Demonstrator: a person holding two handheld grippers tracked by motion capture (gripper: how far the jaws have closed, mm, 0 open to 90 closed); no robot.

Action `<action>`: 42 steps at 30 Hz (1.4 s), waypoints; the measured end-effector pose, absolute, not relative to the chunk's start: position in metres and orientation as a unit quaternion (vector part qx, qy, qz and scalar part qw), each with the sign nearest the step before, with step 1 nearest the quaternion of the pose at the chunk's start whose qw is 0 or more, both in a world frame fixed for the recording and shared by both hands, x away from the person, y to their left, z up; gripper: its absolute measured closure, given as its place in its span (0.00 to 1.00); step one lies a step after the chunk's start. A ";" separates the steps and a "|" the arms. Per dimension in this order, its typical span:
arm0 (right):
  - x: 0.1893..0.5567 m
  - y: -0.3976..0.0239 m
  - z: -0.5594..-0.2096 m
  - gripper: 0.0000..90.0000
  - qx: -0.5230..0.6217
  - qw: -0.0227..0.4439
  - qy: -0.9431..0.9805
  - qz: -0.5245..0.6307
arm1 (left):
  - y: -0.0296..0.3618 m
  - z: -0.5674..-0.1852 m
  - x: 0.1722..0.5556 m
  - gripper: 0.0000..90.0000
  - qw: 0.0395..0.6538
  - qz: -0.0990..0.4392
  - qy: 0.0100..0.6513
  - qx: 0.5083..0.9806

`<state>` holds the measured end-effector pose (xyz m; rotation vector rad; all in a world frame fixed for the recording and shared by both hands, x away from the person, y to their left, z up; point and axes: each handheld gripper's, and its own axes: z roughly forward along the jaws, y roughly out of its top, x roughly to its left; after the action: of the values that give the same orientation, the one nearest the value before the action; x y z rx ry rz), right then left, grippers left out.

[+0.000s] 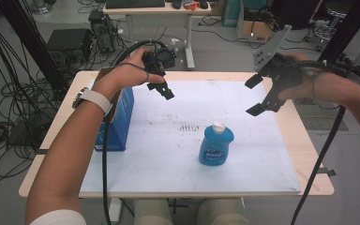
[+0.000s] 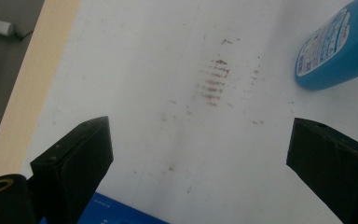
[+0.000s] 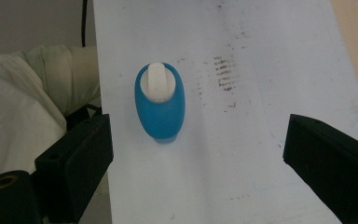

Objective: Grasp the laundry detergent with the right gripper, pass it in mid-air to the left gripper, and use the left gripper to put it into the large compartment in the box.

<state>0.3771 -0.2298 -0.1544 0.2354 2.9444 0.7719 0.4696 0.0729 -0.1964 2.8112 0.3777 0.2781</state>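
While both grippers hang in the air above the far half of the table, nothing is held yet, so the step in hand looks like the approach before a first grasp. The left gripper is over the blue box that stands at the left side of the white board, and its jaws are spread wide with only the board between them. The right gripper is raised near the right edge, its jaws also spread wide and empty. The blue bottle with the white cap stands upright near the middle of the board, well apart from both grippers and from the box. In the right gripper view the bottle is seen from above, a little to the left of the gap between the jaws. The next move probably calls for lowering the right gripper and shifting it until the bottle sits between the jaws, then closing on its body without tipping it
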 end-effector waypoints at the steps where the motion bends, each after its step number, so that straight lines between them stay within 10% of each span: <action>1: 0.376 -0.230 -0.156 0.09 0.078 0.044 0.963 0.254 | 0.073 -0.196 0.470 0.08 0.145 0.097 0.131 0.976; 42: 0.365 -0.240 -0.242 0.05 0.043 0.040 0.947 0.315 | 0.072 -0.205 0.469 0.08 0.140 0.091 0.132 0.977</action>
<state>0.3652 -0.2401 -0.2422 0.1325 2.9030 0.9638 0.4691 0.0721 -0.2046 2.8228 0.3820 0.2631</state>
